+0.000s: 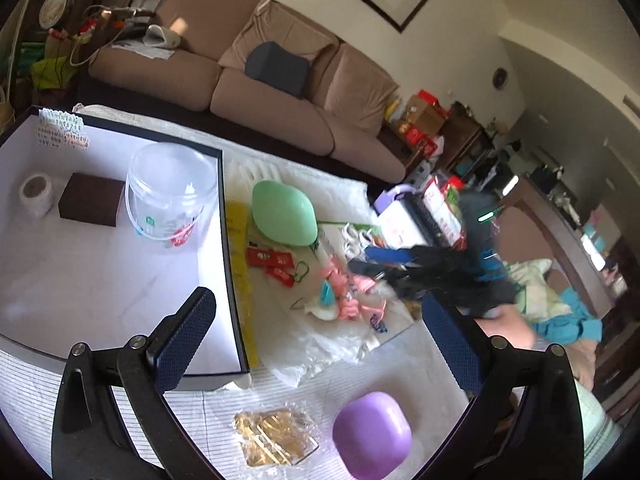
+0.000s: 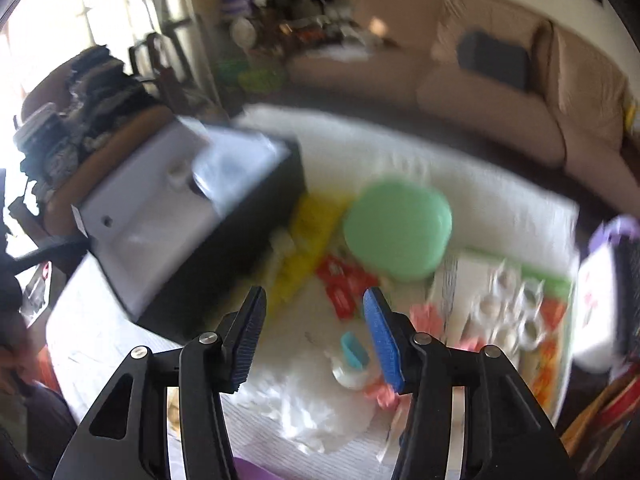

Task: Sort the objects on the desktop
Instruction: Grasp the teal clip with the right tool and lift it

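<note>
In the left wrist view my left gripper (image 1: 320, 340) stands wide open with nothing between its fingers, above a purple oval case (image 1: 372, 434) and a packet of gold clips (image 1: 276, 436). A green oval case (image 1: 284, 214), red sachets (image 1: 272, 262) and pink clips (image 1: 344, 292) lie on white plastic beside a dark-rimmed white box (image 1: 120, 288). My right gripper (image 1: 372, 262) shows blurred over the pink clips. In the blurred right wrist view the right gripper (image 2: 316, 340) is open and holds nothing, hanging above the red sachets (image 2: 344, 284), a small teal piece (image 2: 354, 350) and the green case (image 2: 398, 232).
Inside the box stand a clear plastic bucket (image 1: 168, 196), a brown block (image 1: 92, 200) and a tape roll (image 1: 36, 196). A yellow strip (image 1: 240, 260) lies along the box wall. A white and purple packet (image 1: 400, 216) stands at the right. A brown sofa (image 1: 248, 92) lies behind the table.
</note>
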The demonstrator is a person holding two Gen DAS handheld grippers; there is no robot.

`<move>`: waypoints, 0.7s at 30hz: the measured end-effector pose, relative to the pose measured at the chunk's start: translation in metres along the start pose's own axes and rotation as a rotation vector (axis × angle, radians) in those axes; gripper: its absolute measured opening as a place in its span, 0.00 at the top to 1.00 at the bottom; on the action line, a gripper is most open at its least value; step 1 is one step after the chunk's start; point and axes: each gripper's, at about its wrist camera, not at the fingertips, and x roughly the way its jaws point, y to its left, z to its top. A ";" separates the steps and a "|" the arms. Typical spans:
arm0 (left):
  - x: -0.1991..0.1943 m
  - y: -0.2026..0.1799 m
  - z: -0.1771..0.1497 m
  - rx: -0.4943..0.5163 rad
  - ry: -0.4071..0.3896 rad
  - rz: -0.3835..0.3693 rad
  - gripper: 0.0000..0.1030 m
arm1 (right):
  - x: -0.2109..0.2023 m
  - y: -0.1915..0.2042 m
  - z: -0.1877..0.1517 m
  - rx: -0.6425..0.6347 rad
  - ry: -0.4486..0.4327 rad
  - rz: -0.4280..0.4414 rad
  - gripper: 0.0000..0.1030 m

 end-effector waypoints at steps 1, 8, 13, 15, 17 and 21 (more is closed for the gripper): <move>0.001 -0.001 -0.002 0.006 0.009 0.000 0.00 | 0.011 -0.005 -0.008 0.004 0.020 -0.004 0.49; 0.008 -0.002 -0.012 0.032 0.046 0.025 0.00 | 0.067 -0.028 -0.037 -0.050 0.107 -0.005 0.55; 0.014 0.001 -0.013 0.029 0.061 0.049 0.00 | 0.084 -0.028 -0.041 -0.104 0.131 -0.005 0.81; 0.016 0.003 -0.013 0.016 0.059 0.048 0.00 | 0.080 -0.030 -0.042 -0.082 0.108 -0.011 0.82; 0.016 0.004 -0.012 0.007 0.054 0.045 0.00 | 0.074 -0.032 -0.040 -0.053 0.074 -0.005 0.82; 0.011 0.008 -0.012 -0.004 0.042 0.051 0.00 | 0.048 -0.028 -0.028 -0.024 0.007 0.018 0.82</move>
